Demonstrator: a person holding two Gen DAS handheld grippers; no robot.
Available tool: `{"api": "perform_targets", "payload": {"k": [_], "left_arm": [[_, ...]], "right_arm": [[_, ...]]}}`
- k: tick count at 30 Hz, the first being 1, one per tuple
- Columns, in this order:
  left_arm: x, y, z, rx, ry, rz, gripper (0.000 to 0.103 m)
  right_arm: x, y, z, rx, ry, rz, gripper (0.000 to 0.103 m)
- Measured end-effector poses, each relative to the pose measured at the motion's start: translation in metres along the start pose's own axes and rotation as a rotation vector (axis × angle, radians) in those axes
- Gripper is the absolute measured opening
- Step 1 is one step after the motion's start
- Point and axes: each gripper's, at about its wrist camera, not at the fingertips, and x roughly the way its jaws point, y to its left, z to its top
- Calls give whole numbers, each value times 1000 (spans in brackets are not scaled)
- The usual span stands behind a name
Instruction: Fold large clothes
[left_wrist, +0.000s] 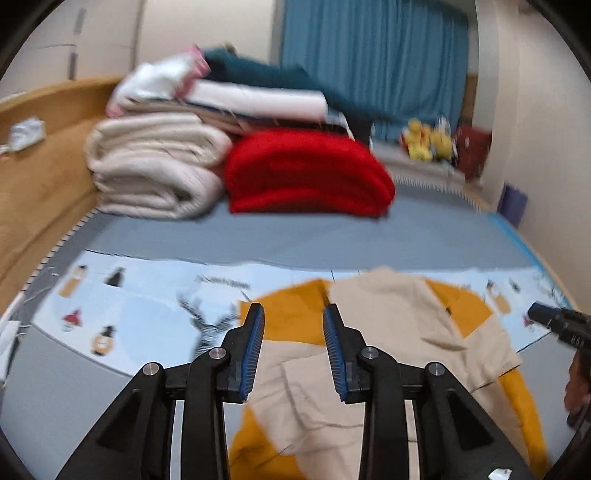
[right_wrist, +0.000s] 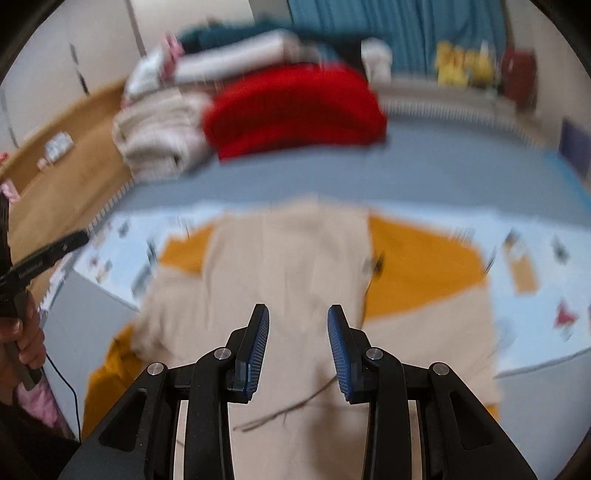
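Empty jaws — beige-and-mustard garment spread flat on the bed below, untouched.

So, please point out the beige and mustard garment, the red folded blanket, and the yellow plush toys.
beige and mustard garment (right_wrist: 295, 266): right wrist view, on its beige middle panel.
red folded blanket (left_wrist: 306, 173): left wrist view, on its front fold.
yellow plush toys (left_wrist: 430, 142): left wrist view, on the blurred yellow bodies.

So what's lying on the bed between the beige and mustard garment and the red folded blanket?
Only the pale blue printed sheet, then bare grey bedcover between garment and red blanket; clearest in the left wrist view.
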Motion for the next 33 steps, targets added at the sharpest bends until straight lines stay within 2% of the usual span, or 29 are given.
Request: {"api": "perform_targets", "payload": {"k": [3, 6, 8, 10, 13, 15, 16, 18, 20, 22, 26, 28, 32, 33], "left_arm": [[-62, 25, -18, -59, -33, 2, 24], [-111, 44, -52, -77, -5, -12, 12], [-139, 53, -82, -55, 26, 9, 9], [-154, 58, -107, -57, 53, 0, 7], [-162, 67, -152, -92, 101, -34, 7], [-154, 75, -164, -172, 186, -59, 7], [-152, 79, -165, -201, 185, -85, 7], [-143, 83, -170, -228, 233, -113, 7], [-123, 88, -182, -291, 346, -132, 7], [-109, 89, -196, -331, 447, -147, 7], [-80, 80, -218, -306, 612, -99, 7], [-70, 79, -230, -299, 681, -75, 7], [-62, 86, -246, -332, 758, -63, 12], [-62, 86, -248, -339, 769, -69, 18]], "right_arm": [[-60, 2, 10, -10, -109, -43, 35], [-127, -4, 3, 23, -186, -69, 35], [-179, -16, -12, 68, -235, -58, 30], [-223, -27, -37, 92, -257, -50, 20], [-267, -44, -84, 101, -237, -97, 20], [-273, -62, -118, 148, -169, -117, 20], [-270, -68, -135, 160, -137, -126, 20], [-258, -78, -175, 176, -57, -150, 20], [-242, -91, -205, 210, 39, -181, 20], [-229, -105, -221, 263, 145, -194, 20], [-222, -127, -238, 301, 202, -230, 21], [-215, -140, -246, 357, 251, -218, 21], [-191, -156, -270, 420, 381, -246, 22], [-183, -159, -276, 428, 423, -269, 22]]}}
